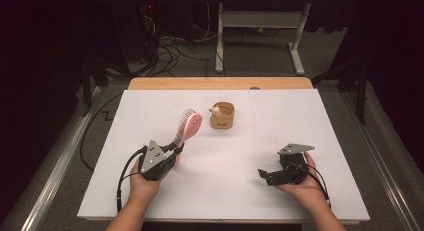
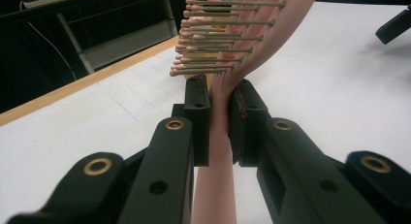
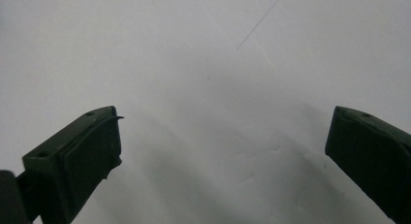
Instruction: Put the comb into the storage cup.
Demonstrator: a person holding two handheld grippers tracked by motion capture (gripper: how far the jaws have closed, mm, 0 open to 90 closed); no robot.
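A pink hairbrush (image 1: 188,126) with a row of thin bristles stands tilted above the white table, head up and away from me. My left gripper (image 1: 176,150) is shut on its handle; in the left gripper view the pink handle (image 2: 220,117) is pinched between the two black pads, and the bristles (image 2: 218,44) point left. A tan cup (image 1: 222,116) with a small figure on its rim stands upright beyond the brush, near the table's middle. My right gripper (image 1: 264,175) hovers at the right front, jaws wide apart over bare white surface (image 3: 213,88), nothing between them.
The white sheet (image 1: 310,121) covers a wooden table whose far edge (image 1: 220,83) shows. Beyond it lie dark floor, cables (image 1: 165,51) and a white desk frame (image 1: 260,26). Metal rails (image 1: 55,181) run along both sides.
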